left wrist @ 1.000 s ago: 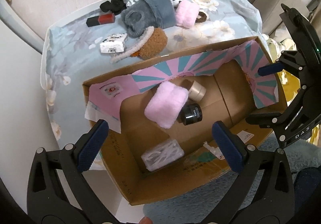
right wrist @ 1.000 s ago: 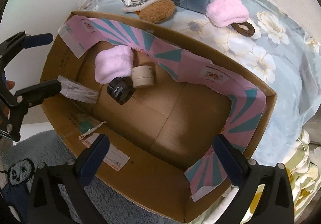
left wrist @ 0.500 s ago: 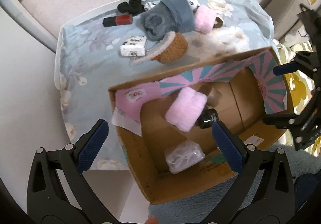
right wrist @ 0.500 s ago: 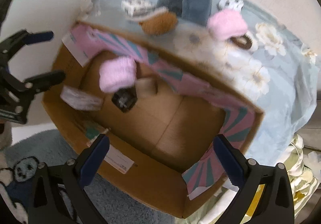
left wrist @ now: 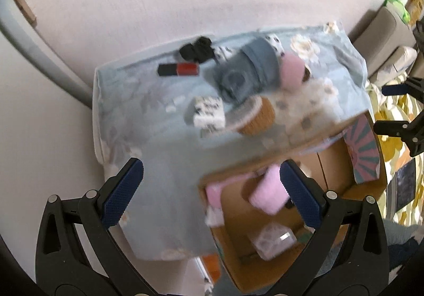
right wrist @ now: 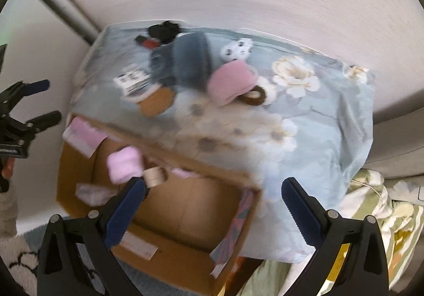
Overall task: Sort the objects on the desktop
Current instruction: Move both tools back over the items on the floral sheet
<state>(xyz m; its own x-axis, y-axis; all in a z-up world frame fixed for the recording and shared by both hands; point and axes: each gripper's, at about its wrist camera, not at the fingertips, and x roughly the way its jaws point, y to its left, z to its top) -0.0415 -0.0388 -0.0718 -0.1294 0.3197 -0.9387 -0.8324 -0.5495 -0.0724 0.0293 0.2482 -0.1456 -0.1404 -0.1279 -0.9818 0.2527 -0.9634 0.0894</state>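
Both views are motion-blurred. The open cardboard box (left wrist: 336, 163) (right wrist: 182, 266) stands by the table's near edge and holds a pink fluffy item (left wrist: 267, 194) (right wrist: 124, 163), a beige roll (right wrist: 155, 176) and a clear packet (left wrist: 273, 241). On the flowered cloth lie a grey slipper (left wrist: 246, 73) (right wrist: 185, 62), a pink fluffy item (left wrist: 291, 72) (right wrist: 230, 81), a brown slipper (left wrist: 258, 117) (right wrist: 156, 101), a white patterned box (left wrist: 208, 113) (right wrist: 132, 81), a red-black stick (left wrist: 179, 69), black items (left wrist: 197, 48) and a brown ring (right wrist: 254, 94). My left gripper (left wrist: 212, 195) and right gripper (right wrist: 213, 210) are open and empty, above the table's near edge.
A white wall rises behind the table (left wrist: 127, 89). A grey pipe (left wrist: 39, 57) runs at the left. A sofa (left wrist: 381, 31) and yellow-green bedding (right wrist: 371, 216) lie to the right. A fluffy rug (right wrist: 16, 253) covers the floor by the box.
Both grippers have lifted and swung away from over the box toward the table, so the tabletop objects now fill the middle of both views. Both stay open and empty.
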